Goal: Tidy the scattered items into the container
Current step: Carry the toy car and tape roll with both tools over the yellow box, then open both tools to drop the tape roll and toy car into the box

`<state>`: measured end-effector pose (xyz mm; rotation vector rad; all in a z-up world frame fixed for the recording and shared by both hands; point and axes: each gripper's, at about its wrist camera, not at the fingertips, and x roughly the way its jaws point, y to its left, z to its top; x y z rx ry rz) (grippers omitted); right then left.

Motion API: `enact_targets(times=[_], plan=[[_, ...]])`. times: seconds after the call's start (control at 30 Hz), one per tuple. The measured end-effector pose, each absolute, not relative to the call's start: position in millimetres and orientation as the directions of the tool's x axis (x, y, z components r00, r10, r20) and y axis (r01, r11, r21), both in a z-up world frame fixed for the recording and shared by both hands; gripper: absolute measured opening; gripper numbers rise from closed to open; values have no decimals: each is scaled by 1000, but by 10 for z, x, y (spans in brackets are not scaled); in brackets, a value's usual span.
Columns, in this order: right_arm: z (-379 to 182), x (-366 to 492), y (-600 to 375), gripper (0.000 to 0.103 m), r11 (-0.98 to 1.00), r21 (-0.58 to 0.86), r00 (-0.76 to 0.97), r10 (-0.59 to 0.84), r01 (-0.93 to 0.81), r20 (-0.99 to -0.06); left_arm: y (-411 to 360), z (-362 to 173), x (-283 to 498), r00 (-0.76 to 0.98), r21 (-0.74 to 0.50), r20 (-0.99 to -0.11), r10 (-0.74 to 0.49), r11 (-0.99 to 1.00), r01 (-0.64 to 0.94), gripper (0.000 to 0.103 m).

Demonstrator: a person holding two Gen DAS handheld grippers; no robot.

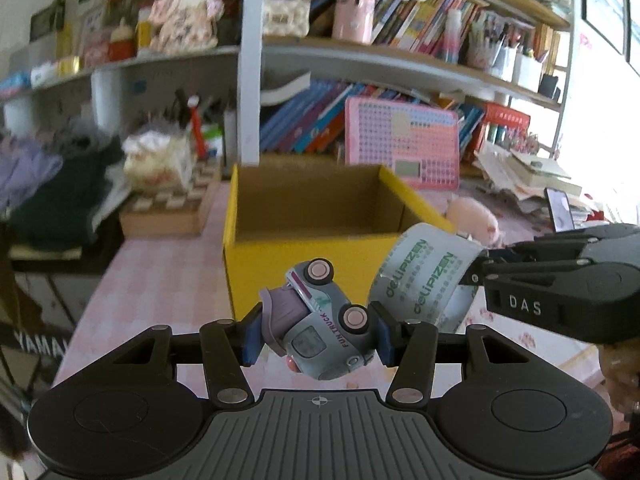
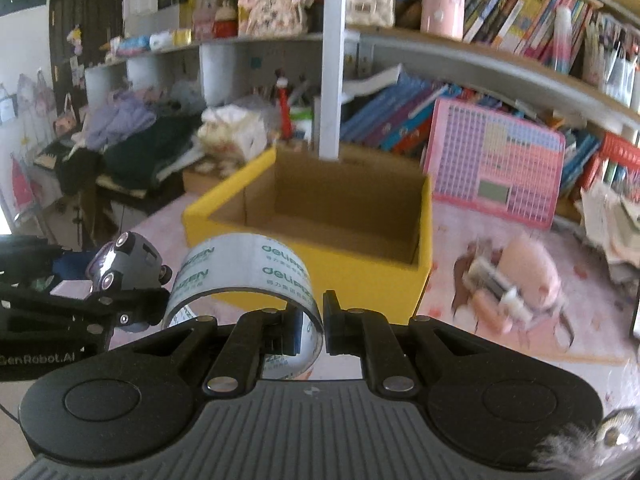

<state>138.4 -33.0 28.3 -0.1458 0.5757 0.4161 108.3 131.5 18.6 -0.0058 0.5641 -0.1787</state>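
My left gripper point(image 1: 316, 334) is shut on a grey and purple toy truck point(image 1: 320, 320), held in the air just in front of the yellow cardboard box point(image 1: 256, 268). My right gripper point(image 2: 316, 328) is shut on the rim of a clear tape roll point(image 2: 248, 276) with green lettering, also in front of the box point(image 2: 360, 276). The box is open and looks empty inside. In the left wrist view the tape roll point(image 1: 424, 280) and right gripper point(image 1: 476, 276) are at the right. In the right wrist view the truck point(image 2: 128, 260) and left gripper point(image 2: 132, 280) are at the left.
A pink pig pouch point(image 2: 528, 276) with small items lies on the pink tablecloth point(image 2: 460, 240) right of the box. A pink calculator board point(image 1: 400, 140) leans behind. A wooden tray point(image 1: 168, 208) and clothes point(image 1: 60, 184) sit left. Bookshelves point(image 1: 400, 64) stand behind.
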Motion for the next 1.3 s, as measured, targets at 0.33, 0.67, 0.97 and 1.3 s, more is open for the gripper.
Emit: enact_targets(times=[0.33, 0.67, 0.97, 1.3], plan=[[564, 2043, -388, 10, 912, -35, 799, 338, -408, -496, 1179, 456, 1667, 867, 25, -462, -188, 974, 225, 52], [254, 2927, -198, 10, 888, -101, 724, 295, -449, -623, 1152, 145, 2484, 809, 82, -569, -148, 968, 235, 52], [-275, 3495, -24, 10, 812, -205, 629, 236, -547, -741, 1126, -202, 3058, 715, 136, -692, -103, 953, 270, 52], [-337, 3584, 70, 11, 781, -206, 601, 253, -589, -758, 1036, -361, 3240, 706, 266, -707, -47, 907, 326, 53]])
